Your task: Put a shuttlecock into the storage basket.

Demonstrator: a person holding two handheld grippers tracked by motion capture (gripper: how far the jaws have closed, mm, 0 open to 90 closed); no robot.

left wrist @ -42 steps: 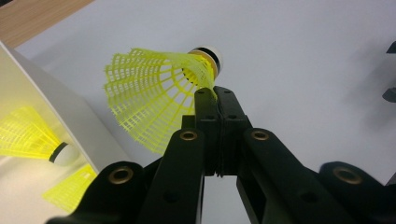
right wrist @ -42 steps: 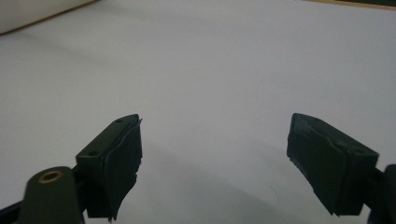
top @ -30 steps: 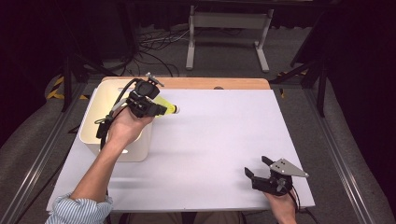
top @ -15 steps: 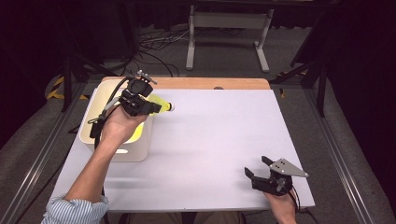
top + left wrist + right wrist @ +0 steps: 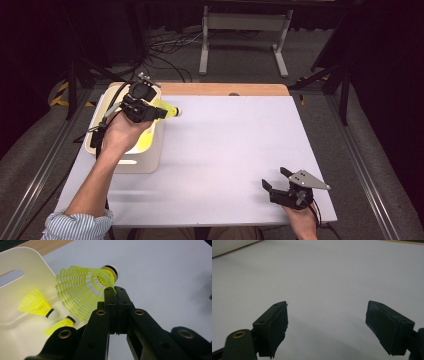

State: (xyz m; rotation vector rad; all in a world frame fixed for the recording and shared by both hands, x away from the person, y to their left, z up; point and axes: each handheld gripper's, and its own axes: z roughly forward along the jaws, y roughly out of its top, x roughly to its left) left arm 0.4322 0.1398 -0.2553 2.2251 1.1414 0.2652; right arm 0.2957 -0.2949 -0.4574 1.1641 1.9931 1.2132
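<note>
Left gripper view: my left gripper has its jaws pinched on the mesh skirt of a yellow shuttlecock, held over the rim of the cream bin. Below and beside it, two more shuttlecocks lie inside the bin. My right gripper rests spread wide on the white table, well apart.
</note>
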